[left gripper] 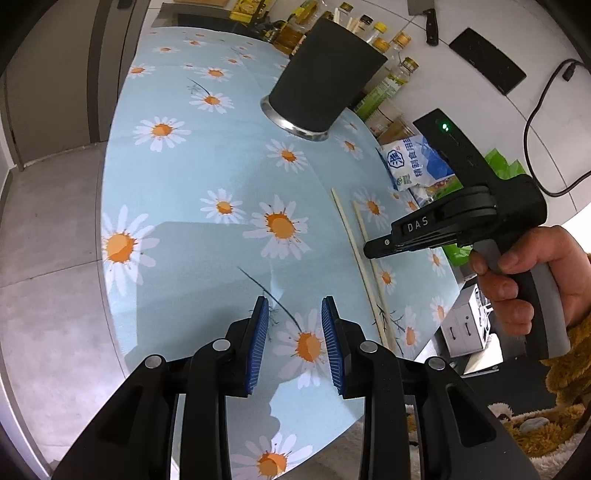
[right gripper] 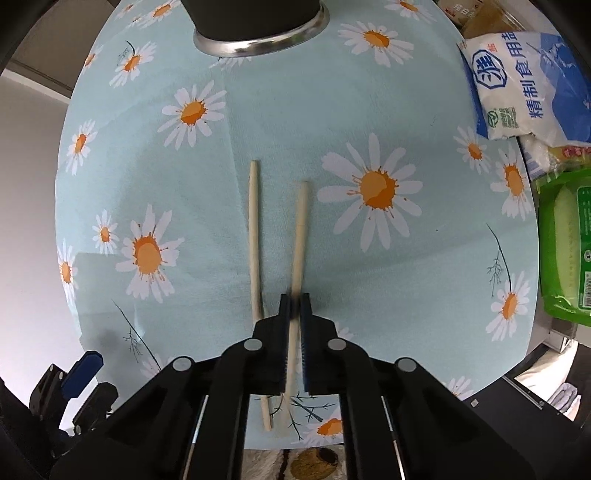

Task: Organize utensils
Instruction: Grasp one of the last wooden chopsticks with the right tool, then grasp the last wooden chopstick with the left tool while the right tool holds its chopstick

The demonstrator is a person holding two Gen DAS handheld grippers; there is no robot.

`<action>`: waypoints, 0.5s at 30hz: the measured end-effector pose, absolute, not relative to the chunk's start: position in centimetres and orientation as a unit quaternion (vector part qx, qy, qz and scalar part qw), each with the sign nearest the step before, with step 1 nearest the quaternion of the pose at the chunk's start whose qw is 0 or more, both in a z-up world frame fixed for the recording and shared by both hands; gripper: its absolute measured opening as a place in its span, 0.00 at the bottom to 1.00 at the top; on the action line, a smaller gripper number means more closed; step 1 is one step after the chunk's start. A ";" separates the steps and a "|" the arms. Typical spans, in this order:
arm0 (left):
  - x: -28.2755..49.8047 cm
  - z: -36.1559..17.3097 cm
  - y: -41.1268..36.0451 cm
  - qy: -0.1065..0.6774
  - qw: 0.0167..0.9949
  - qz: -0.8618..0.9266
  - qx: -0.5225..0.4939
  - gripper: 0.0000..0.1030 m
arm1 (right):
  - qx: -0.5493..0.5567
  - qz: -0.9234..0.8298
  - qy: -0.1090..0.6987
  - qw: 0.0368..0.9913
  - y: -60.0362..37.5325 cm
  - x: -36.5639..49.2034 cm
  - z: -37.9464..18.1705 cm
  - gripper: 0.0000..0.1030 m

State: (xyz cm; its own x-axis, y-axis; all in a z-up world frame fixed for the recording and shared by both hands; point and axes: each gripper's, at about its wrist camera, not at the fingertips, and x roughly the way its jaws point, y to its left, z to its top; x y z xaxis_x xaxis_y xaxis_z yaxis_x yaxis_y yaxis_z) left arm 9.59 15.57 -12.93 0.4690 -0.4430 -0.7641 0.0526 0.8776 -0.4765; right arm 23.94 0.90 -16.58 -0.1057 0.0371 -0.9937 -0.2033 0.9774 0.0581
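Two pale wooden chopsticks lie on the daisy-print tablecloth (right gripper: 424, 266). My right gripper (right gripper: 294, 300) is shut on the right chopstick (right gripper: 300, 229), pads pinching it near mid-length. The left chopstick (right gripper: 254, 229) lies loose just beside the gripper's left finger. In the left wrist view both chopsticks (left gripper: 356, 254) show under the right gripper (left gripper: 373, 249), held by a hand. My left gripper (left gripper: 293, 314) is open and empty, hovering over the cloth near its front edge. A dark utensil holder with a steel base (left gripper: 317, 96) stands at the far side; it also shows in the right wrist view (right gripper: 258, 26).
A blue-white salt bag (right gripper: 528, 85) and green packet (right gripper: 565, 243) lie along the right edge. Oil bottles and jars (left gripper: 388, 55) line the wall behind the holder. A cleaver (left gripper: 428, 18) hangs on the wall. Grey floor lies to the left.
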 end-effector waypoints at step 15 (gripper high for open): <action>12.7 -13.1 10.4 0.523 0.825 -0.130 -0.170 0.28 | -0.010 0.171 0.742 0.648 -4.1 25.7 -15.6 0.05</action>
State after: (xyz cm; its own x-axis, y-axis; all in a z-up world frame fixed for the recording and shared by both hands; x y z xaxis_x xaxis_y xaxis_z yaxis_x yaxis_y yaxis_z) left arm 12.74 10.40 -13.08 0.4192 -0.3922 -0.8188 0.0364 0.9084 -0.4165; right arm 25.70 -4.08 -15.59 -0.1601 0.2060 -0.9654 -0.2359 0.9416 0.2401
